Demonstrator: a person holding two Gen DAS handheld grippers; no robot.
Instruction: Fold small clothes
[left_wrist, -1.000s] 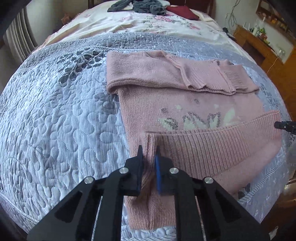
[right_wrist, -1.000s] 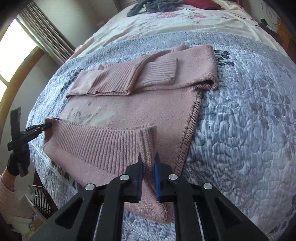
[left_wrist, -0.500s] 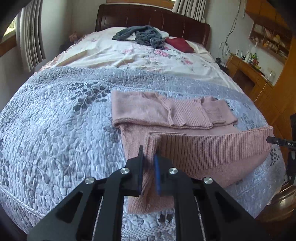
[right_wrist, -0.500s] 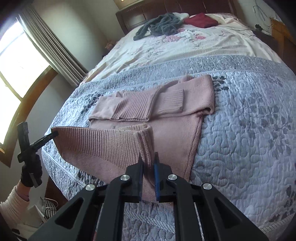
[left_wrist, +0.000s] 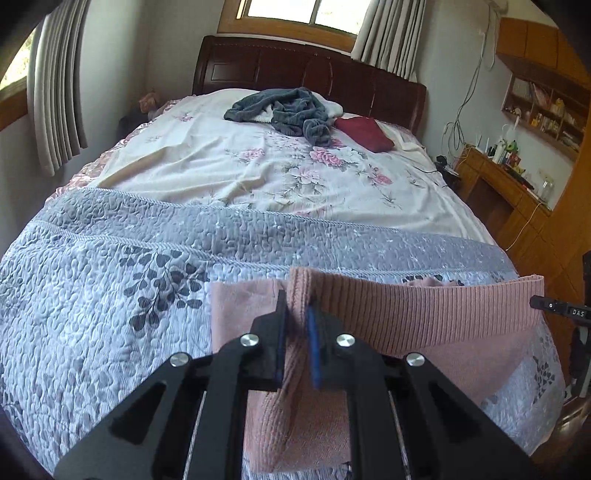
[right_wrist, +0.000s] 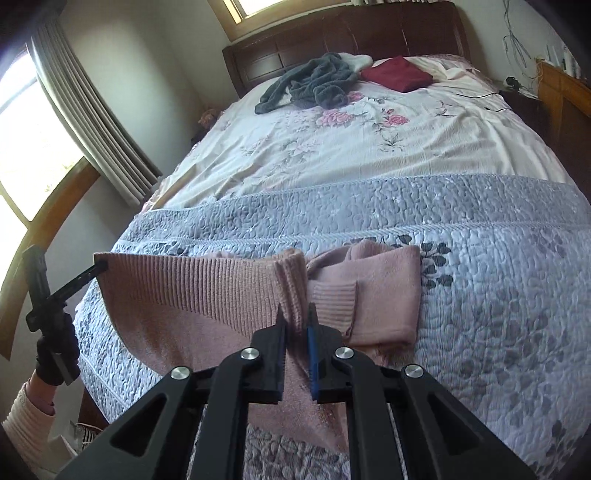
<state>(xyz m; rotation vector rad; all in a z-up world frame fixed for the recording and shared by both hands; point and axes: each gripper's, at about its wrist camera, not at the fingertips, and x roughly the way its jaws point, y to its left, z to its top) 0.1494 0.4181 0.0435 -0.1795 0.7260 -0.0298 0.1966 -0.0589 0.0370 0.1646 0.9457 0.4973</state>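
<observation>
A pink knitted sweater (left_wrist: 417, 317) lies on the grey quilted bedspread (left_wrist: 92, 295), its ribbed bottom hem lifted and stretched taut between both grippers. My left gripper (left_wrist: 296, 301) is shut on the hem's left corner. My right gripper (right_wrist: 295, 314) is shut on the hem's right corner (right_wrist: 291, 273). In the right wrist view the hem (right_wrist: 192, 280) runs left to the other gripper (right_wrist: 79, 282), held by a gloved hand (right_wrist: 55, 350). The folded sleeves and shoulder (right_wrist: 376, 291) rest on the quilt beyond. In the left wrist view the right gripper's tip (left_wrist: 557, 306) shows at the far edge.
Farther up the bed lie a floral sheet (left_wrist: 277, 173), a dark grey garment heap (left_wrist: 288, 110) and a dark red cloth (left_wrist: 364, 133) by the wooden headboard (left_wrist: 306, 70). A wooden desk and shelves (left_wrist: 517, 177) stand to the right. Curtains (right_wrist: 99, 122) hang to the left.
Both grippers have raised the hem higher and carried it toward the sweater's top. The views have tilted up, so the hem now covers the patterned front and most of the folded sleeves.
</observation>
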